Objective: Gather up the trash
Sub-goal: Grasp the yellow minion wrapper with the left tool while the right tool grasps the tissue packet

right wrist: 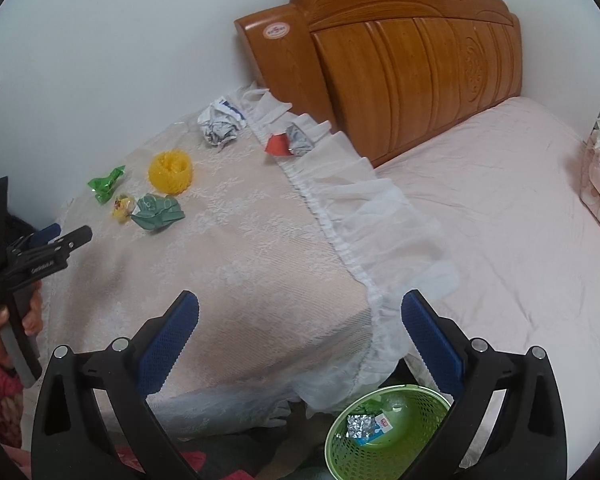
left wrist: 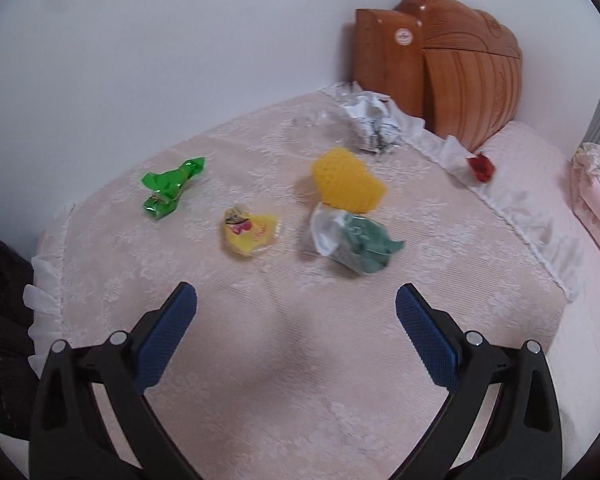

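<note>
On the lace-covered nightstand (right wrist: pixel 260 248), going left to right, the left gripper (left wrist: pixel 296 308) hangs spread and empty near the front edge. Toward the far left edge lies a green wrapper (left wrist: pixel 172 188), then a yellow wrapper (left wrist: pixel 249 232), a yellow foam net (left wrist: pixel 346 180) touching a grey-green crumpled paper (left wrist: pixel 356 244), and white crumpled paper (left wrist: pixel 372 126) at the far right corner. A red wrapper (left wrist: pixel 480 166) sits on the frilled right edge. The right gripper (right wrist: pixel 300 312) is spread wide and empty above the green basket (right wrist: pixel 340 452), which stands on the floor and holds scraps.
</note>
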